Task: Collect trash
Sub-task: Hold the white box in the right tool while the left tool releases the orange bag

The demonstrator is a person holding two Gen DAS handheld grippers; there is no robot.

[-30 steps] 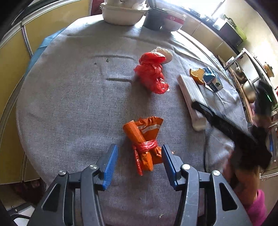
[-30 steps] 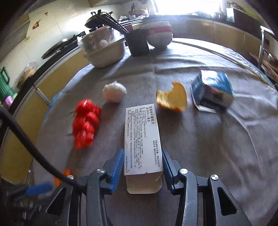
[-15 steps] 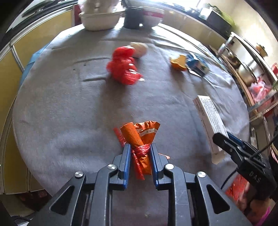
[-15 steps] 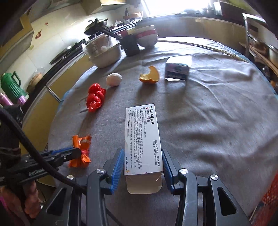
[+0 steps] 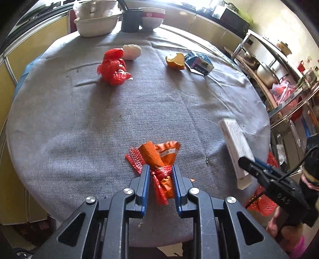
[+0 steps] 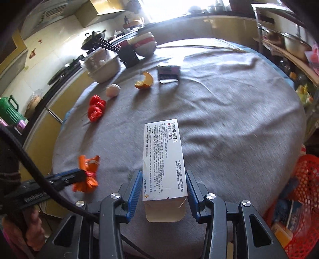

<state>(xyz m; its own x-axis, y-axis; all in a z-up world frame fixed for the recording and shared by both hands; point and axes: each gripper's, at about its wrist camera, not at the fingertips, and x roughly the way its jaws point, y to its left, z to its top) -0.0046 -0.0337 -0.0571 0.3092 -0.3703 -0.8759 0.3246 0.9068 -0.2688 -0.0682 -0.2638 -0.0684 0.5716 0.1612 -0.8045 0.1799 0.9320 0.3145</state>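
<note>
My left gripper [image 5: 159,171] is shut on an orange wrapper bundle [image 5: 159,159] tied with red plastic, held near the table's front edge; it also shows in the right wrist view [image 6: 87,171]. My right gripper [image 6: 164,179] is shut on a long white medicine box [image 6: 163,159], held above the table's front right; the box also shows in the left wrist view [image 5: 235,147]. On the grey round table [image 5: 79,119] lie a red plastic bag [image 5: 113,67], a white crumpled ball [image 5: 131,51], an orange peel [image 5: 175,59] and a blue-white carton [image 5: 199,62].
A white basin [image 5: 95,22], a dark cup [image 5: 130,21] and a bowl [image 5: 152,17] stand at the table's far edge. A red mesh basket [image 6: 305,195] stands on the floor to the right. Metal shelves with pots [image 5: 279,65] stand at the right.
My left gripper closed on the orange bundle and lifted it slightly back. My right gripper pulled the white box back toward the table's front right edge.
</note>
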